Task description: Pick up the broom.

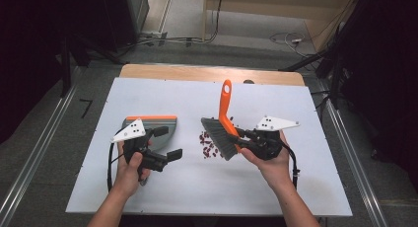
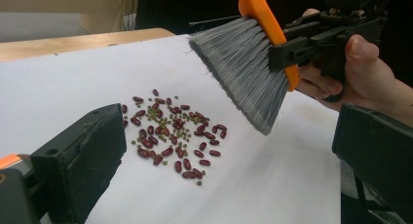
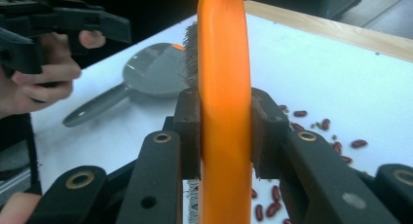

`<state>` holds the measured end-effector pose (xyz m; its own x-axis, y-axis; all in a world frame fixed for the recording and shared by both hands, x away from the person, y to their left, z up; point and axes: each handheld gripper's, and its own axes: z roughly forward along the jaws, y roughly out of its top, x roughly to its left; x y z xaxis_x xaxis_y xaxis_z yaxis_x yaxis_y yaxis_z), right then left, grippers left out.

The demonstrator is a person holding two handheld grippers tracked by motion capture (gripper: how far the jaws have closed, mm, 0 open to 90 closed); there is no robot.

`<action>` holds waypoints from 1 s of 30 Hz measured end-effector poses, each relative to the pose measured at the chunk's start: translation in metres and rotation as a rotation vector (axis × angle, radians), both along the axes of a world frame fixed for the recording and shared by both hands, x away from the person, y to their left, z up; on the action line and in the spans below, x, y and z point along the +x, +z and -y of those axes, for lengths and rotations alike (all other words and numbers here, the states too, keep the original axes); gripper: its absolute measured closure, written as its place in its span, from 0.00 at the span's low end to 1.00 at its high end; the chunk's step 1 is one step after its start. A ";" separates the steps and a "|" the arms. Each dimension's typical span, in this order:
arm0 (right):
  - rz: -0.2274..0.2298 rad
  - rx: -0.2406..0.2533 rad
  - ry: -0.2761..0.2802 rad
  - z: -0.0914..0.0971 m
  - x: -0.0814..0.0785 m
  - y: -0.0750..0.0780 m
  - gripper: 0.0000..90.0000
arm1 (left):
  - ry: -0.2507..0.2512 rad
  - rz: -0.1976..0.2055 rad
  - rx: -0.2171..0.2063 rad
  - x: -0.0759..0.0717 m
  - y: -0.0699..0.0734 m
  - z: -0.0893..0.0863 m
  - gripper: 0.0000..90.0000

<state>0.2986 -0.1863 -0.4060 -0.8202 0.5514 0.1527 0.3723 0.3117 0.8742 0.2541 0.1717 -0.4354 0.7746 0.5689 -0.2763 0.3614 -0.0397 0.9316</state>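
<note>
A hand brush with an orange handle (image 1: 225, 101) and grey bristles (image 2: 246, 75) hangs tilted above the white table, bristles just right of a small pile of red beans and green lentils (image 1: 209, 146) (image 2: 175, 136). My right gripper (image 1: 240, 138) (image 3: 225, 131) is shut on the orange handle (image 3: 223, 87). A grey dustpan (image 1: 170, 124) (image 3: 151, 75) with an orange rim lies flat at the left. My left gripper (image 1: 167, 143) (image 2: 226, 156) hovers over the dustpan, open and holding nothing, facing the pile.
A white sheet (image 1: 207, 187) covers the wooden table (image 1: 197, 71), with free room in front and at the far side. Beyond the table lie floor cables (image 1: 286, 38) and dark stands. A few beans (image 3: 311, 129) lie scattered beside the brush.
</note>
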 end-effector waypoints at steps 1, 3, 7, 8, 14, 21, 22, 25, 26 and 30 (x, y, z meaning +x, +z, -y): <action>0.000 -0.003 -0.002 0.001 0.001 0.000 0.76 | 0.006 0.002 0.002 0.000 -0.001 -0.002 0.00; 0.000 -0.010 -0.011 0.003 0.002 0.001 0.76 | 0.023 0.009 0.011 -0.001 -0.001 -0.005 0.00; 0.008 -0.031 -0.037 0.005 0.005 0.002 0.76 | 0.041 0.017 -0.002 -0.002 -0.002 -0.013 0.00; 0.004 -0.042 -0.048 0.006 0.006 0.002 0.76 | 0.045 0.018 -0.003 -0.002 -0.002 -0.015 0.00; 0.005 -0.060 -0.066 0.008 0.010 0.000 0.76 | 0.094 0.018 0.003 -0.001 -0.005 -0.025 0.00; -0.008 -0.077 -0.103 0.010 0.014 -0.002 0.76 | 0.134 0.048 0.030 -0.003 -0.004 -0.033 0.00; -0.005 -0.083 -0.107 0.010 0.015 -0.002 0.76 | 0.134 0.048 0.031 -0.003 -0.005 -0.033 0.00; -0.011 -0.084 -0.121 0.013 0.017 -0.002 0.76 | 0.143 0.047 0.022 -0.004 -0.005 -0.034 0.00; -0.013 -0.084 -0.123 0.013 0.018 -0.002 0.76 | 0.145 0.049 0.023 -0.005 -0.004 -0.034 0.00; -0.027 -0.090 -0.152 0.020 0.024 -0.001 0.76 | 0.140 0.063 0.046 -0.010 0.000 -0.033 0.00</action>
<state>0.3224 -0.2061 -0.4071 -0.7229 0.6808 0.1178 0.4437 0.3267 0.8345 0.2443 0.2043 -0.4352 0.7019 0.6834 -0.2006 0.3070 -0.0361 0.9510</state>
